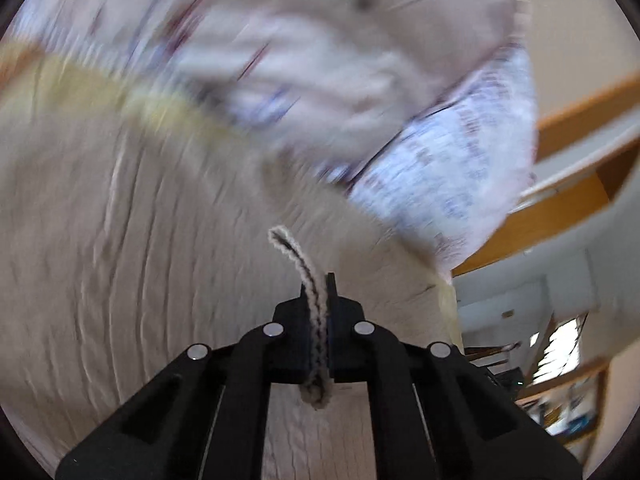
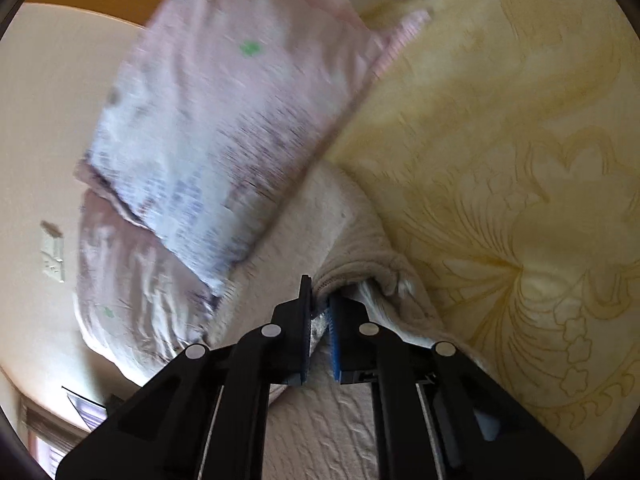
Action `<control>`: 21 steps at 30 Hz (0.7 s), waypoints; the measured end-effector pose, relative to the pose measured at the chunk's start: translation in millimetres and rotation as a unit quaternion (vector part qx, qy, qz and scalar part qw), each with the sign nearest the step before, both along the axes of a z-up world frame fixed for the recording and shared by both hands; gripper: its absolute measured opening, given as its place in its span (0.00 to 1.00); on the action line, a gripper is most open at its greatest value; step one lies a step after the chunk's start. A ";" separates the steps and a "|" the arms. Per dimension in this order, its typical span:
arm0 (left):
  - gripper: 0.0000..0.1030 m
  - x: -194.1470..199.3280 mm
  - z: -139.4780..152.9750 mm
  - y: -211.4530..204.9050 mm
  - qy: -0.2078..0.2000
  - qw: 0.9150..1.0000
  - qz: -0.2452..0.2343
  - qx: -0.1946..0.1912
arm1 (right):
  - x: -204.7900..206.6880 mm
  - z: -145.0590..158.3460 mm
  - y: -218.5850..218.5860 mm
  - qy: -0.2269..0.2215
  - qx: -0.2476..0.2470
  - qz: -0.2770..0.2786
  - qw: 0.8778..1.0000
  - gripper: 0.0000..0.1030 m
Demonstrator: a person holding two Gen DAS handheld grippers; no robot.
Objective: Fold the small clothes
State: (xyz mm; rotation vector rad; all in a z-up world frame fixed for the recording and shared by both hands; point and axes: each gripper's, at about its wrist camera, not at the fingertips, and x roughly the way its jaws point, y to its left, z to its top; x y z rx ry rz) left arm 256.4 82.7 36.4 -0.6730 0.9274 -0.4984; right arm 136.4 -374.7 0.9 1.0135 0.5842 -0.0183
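Note:
In the left wrist view my left gripper (image 1: 318, 286) is shut on a thin grey-and-white strip of knit fabric (image 1: 298, 258). The strip pokes out past the fingertips and curls to the left, and its lower end hangs behind the fingers. In the right wrist view my right gripper (image 2: 320, 294) is shut on the rolled hem of a beige fleecy garment (image 2: 352, 256). A little of that cloth shows between the blue pads. The garment bunches up just ahead of the fingertips, and most of it is hidden by the gripper and a pillow.
Both grippers hover over a beige textured bedspread (image 1: 120, 240). Blurred lilac-and-white patterned pillows (image 2: 216, 128) lie ahead, a yellow embossed blanket (image 2: 520, 184) to the right. A wooden bed frame (image 1: 560, 208) and a cream wall with a socket (image 2: 54, 256) lie beyond.

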 end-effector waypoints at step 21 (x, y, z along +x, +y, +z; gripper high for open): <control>0.48 -43.6 -5.7 68.1 0.067 0.998 0.014 0.017 | -23.1 30.5 39.8 0.068 -0.176 -0.024 0.982 0.56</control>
